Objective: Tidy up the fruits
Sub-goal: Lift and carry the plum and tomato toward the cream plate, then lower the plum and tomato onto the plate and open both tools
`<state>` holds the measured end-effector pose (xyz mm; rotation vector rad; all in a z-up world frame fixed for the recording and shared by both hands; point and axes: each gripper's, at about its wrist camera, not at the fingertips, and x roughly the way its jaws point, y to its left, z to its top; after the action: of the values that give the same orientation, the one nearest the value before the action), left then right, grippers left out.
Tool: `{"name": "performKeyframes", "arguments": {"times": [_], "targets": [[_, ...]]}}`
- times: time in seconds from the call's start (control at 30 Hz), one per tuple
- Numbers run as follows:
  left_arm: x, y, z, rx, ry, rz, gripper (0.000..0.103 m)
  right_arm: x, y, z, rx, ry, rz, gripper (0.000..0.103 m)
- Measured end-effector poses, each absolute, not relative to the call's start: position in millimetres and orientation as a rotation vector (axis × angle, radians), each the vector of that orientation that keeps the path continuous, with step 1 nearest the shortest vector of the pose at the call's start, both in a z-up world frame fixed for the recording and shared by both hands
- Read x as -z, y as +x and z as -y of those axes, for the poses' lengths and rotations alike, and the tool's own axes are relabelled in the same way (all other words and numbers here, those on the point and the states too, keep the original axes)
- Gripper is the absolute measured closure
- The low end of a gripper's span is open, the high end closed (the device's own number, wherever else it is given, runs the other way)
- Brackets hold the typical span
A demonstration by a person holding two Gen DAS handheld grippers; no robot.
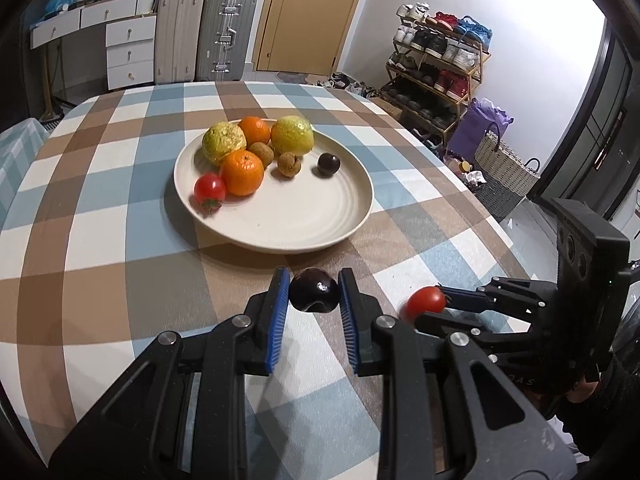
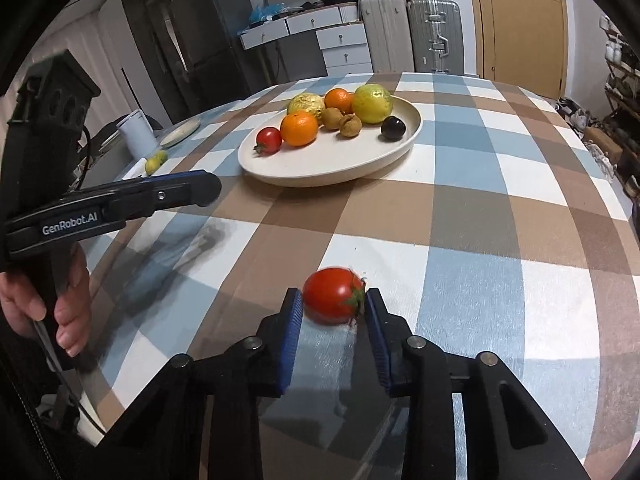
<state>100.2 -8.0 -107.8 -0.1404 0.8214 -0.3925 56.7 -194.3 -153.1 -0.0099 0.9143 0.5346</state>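
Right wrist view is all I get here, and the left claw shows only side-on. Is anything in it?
Observer: Yes. The left claw is shut on a dark purple, round, glossy fruit.
Operator: My right claw has the small red tomato. Do the left one's pads touch its fruit on both sides?
Observer: Yes, both blue ribbed pads press against its sides.
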Motion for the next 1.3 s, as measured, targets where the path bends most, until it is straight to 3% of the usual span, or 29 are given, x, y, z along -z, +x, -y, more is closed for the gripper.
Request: {"name": "performKeyframes", "arguments": {"times": [0.63,1.3], "targets": [[103.7,141.1,10.2,0.387,-0.16,-0.818,0.081,145.0,88.9,203.9,-0.564,0.12,-0.917,0.072],[122.2,226.6,31.1,0.378,-0.176,-0.838,0.081,115.8,209.1,191.8,-0.607,0.189,-0.844,0.072]]}}
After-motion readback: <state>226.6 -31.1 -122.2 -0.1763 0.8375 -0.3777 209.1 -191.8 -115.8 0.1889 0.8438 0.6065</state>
